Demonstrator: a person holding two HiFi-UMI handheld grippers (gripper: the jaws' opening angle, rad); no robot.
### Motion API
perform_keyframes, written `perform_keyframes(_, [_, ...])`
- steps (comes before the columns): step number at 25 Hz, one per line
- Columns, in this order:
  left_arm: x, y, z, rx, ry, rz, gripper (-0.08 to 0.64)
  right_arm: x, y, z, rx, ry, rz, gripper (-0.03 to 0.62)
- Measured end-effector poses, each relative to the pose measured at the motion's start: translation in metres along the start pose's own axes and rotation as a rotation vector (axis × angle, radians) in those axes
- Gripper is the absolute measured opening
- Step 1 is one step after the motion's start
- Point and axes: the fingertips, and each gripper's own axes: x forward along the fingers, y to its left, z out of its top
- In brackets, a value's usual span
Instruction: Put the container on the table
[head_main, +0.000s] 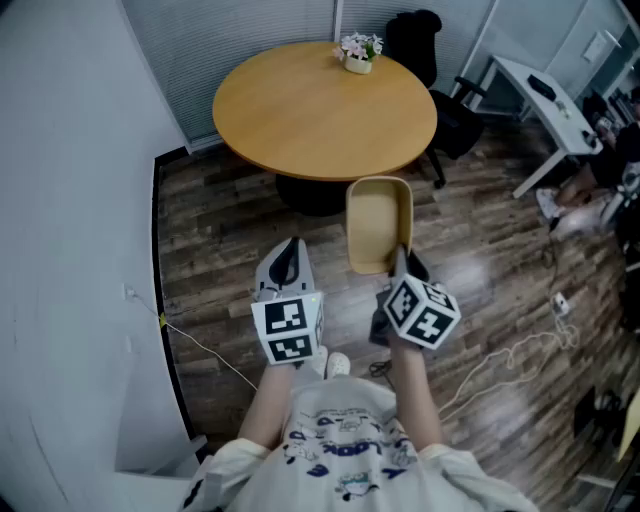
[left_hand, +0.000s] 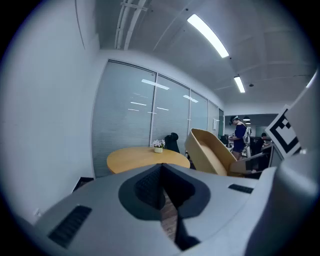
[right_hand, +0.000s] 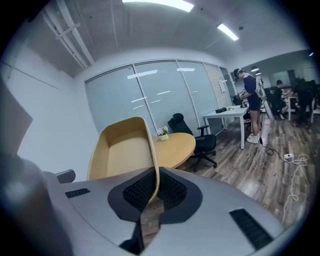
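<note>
A tan oblong container (head_main: 378, 224) hangs in the air just short of the round wooden table (head_main: 325, 110). My right gripper (head_main: 398, 268) is shut on the container's near rim. In the right gripper view the thin rim of the container (right_hand: 127, 150) runs down between the jaws, with the table (right_hand: 175, 147) behind it. My left gripper (head_main: 290, 262) hovers beside it on the left, shut with nothing held. The left gripper view shows the container (left_hand: 212, 155) at right and the table (left_hand: 145, 159) ahead.
A small white pot of flowers (head_main: 359, 53) stands at the table's far edge. A black office chair (head_main: 420, 45) is behind the table, a white desk (head_main: 550, 100) at right. Cables (head_main: 520, 350) lie on the wood floor. A white wall (head_main: 70, 250) runs along the left. A person (right_hand: 250, 105) stands by the desk.
</note>
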Motion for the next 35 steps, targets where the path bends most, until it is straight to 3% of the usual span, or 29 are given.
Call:
perform_keyframes(12, [0.008,-0.001,0.002,-0.003,0.001,-0.006,0.003,0.008,-0.001,0.003,0.000,0.002,0.002,0.018])
perform_keyframes(35, [0.055,0.036,-0.002,-0.013,0.026,-0.015,0.003,0.061,0.018,0.002,0.012,0.018,-0.026,0.018])
